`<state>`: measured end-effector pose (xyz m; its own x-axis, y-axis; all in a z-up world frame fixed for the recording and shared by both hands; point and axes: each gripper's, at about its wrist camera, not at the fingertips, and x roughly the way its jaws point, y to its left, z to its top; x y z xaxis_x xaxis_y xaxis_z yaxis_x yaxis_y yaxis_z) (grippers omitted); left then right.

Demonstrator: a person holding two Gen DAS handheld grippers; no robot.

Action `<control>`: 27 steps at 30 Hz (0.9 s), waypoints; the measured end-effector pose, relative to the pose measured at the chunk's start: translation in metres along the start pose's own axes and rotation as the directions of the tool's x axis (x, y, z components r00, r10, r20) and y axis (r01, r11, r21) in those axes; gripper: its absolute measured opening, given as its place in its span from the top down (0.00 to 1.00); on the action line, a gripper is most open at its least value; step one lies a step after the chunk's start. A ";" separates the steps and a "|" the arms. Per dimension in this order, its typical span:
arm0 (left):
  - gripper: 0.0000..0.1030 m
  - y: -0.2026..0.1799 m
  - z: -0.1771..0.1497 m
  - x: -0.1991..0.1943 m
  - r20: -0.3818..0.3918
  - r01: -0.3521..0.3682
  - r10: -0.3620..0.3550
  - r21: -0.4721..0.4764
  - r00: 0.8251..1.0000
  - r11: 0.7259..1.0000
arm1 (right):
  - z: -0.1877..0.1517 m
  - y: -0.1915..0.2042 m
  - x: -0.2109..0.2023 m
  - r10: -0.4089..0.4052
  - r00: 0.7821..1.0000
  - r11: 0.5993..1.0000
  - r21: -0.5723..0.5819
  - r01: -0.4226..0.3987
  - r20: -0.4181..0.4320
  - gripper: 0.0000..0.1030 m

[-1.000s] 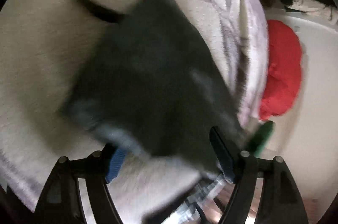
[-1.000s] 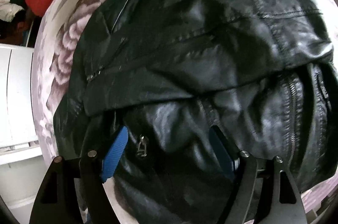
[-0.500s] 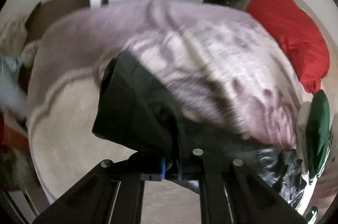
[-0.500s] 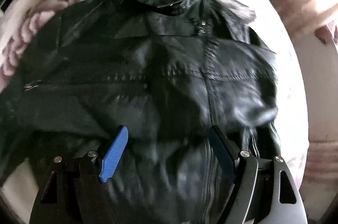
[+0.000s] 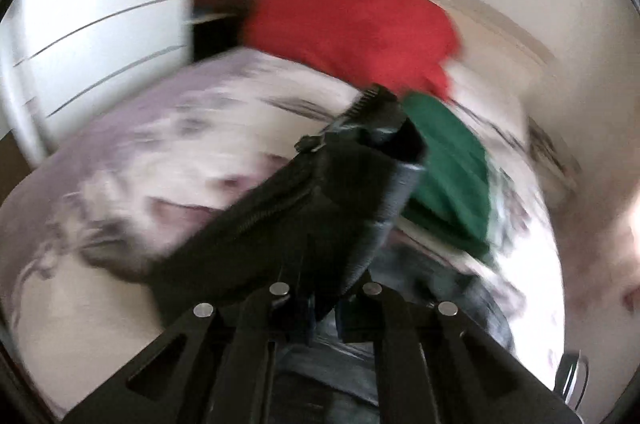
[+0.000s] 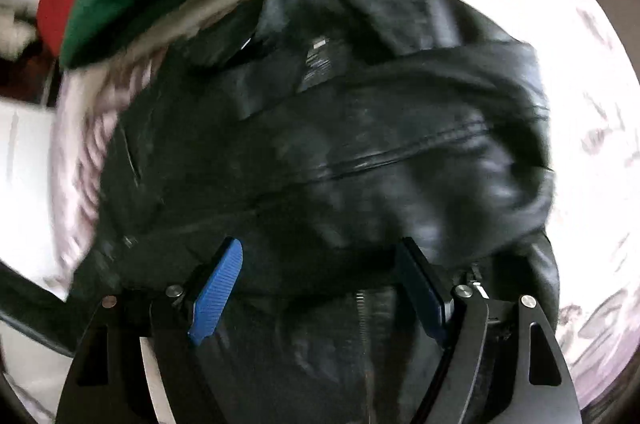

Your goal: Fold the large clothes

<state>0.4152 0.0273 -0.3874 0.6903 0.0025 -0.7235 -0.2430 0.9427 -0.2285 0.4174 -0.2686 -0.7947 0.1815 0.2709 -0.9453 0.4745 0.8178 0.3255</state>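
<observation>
Two sets of tongs work over one black leather jacket [image 6: 340,152] that lies spread on a bed with a pale floral blanket [image 5: 168,144]. Nearest the left camera, the left tongs [image 5: 324,308] are pressed together on a black part of the jacket, a sleeve [image 5: 320,208] with a zip along it and a ribbed cuff, which stands up and away from the camera toward the far side of the bed. Seen from the right wrist, the right tongs [image 6: 320,284] stand spread wide above the jacket's body, one blue pad [image 6: 218,284] to each side, gripping nothing. Beyond the jacket, at the far edge of the blanket, a green garment [image 5: 448,180] sits beside a red one [image 5: 356,28]. Farther off rise white panelled doors [image 5: 100,36] and a pale wall. Both views are blurred.
</observation>
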 end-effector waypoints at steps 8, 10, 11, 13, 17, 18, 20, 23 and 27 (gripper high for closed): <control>0.96 -0.196 -0.105 0.065 -0.264 0.264 -0.189 0.285 0.946 0.921 | 0.012 -0.127 -0.036 0.014 0.999 0.978 0.206 -0.021 0.035 0.22; 0.96 -0.222 -0.132 0.087 -0.345 0.269 -0.154 0.316 0.926 0.910 | 0.011 -0.157 -0.039 0.014 1.000 0.971 0.237 -0.019 0.021 0.22; 0.95 -0.228 -0.146 0.099 -0.382 0.255 -0.115 0.337 0.917 0.906 | 0.010 -0.170 -0.040 0.019 1.000 0.969 0.246 -0.022 0.016 0.22; 0.91 -0.237 -0.168 0.116 -0.436 0.227 -0.047 0.372 0.899 0.900 | 0.005 -0.188 -0.042 0.031 0.999 0.965 0.260 -0.032 0.007 0.22; 0.73 -0.239 -0.189 0.126 -0.492 0.258 -0.041 0.383 0.870 0.887 | 0.009 -0.214 -0.046 0.073 0.997 0.962 0.266 -0.066 -0.017 0.22; 0.46 -0.237 -0.187 0.121 -0.497 0.273 -0.056 0.376 0.866 0.886 | 0.010 -0.218 -0.047 0.091 0.996 0.961 0.263 -0.083 -0.020 0.22; 0.06 -0.228 -0.181 0.112 -0.518 0.306 -0.099 0.332 0.850 0.892 | 0.014 -0.221 -0.051 0.116 0.993 0.964 0.243 -0.105 -0.031 0.22; 0.05 -0.212 -0.173 0.095 -0.515 0.293 -0.105 0.299 0.851 0.908 | 0.022 -0.213 -0.062 0.144 0.989 0.973 0.188 -0.134 -0.040 0.22; 0.05 -0.161 -0.146 0.077 -0.476 0.186 -0.061 0.221 0.877 0.957 | 0.043 -0.190 -0.068 0.203 0.978 0.971 0.142 -0.194 -0.054 0.22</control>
<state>0.4079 -0.1731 -0.5014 0.2958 -0.2138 -0.9310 0.0464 0.9767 -0.2095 0.3516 -0.4637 -0.7911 0.2275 0.4585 -0.8591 0.5474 0.6694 0.5022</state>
